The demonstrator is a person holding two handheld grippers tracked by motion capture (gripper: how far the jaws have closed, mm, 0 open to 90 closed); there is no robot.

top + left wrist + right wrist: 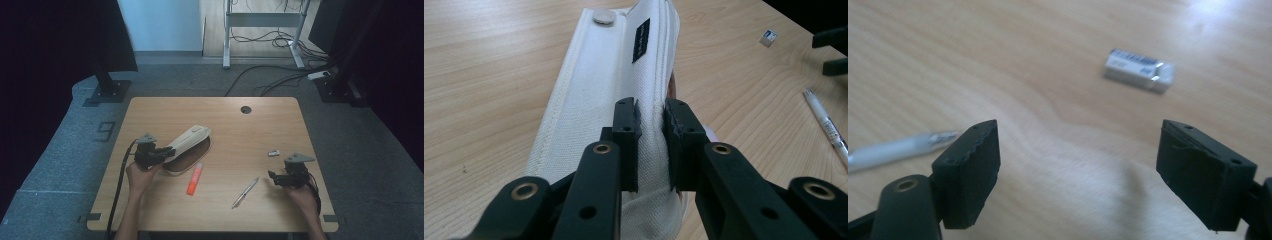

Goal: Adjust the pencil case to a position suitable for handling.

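- Rectangular light wooden table (150,210): one, with a round cable hole at the far edge.
- Cream canvas pencil case (189,141) with flap lifted: one, left of centre, long axis running from near-left to far-right; near end pinched between the left gripper's jaws.
- Left gripper (652,131): closed down on a fold of the case fabric, jaws almost meeting; held at the case's near-left end.
- Right gripper (1075,172): jaws spread wide, holding nothing; hovering near the right edge of the table.
- Orange marker with pale cap (195,178): one, just beside the case on the near side, long axis roughly front to back.
- Translucent white pen (245,192): one, between marker and right gripper, tilted far-right; nearer the right hand.
- Small white eraser in a printed sleeve (1139,70): one, just ahead of the open right jaws and slightly right of their midline; likely the easiest next pick for the right hand, judged from position alone.
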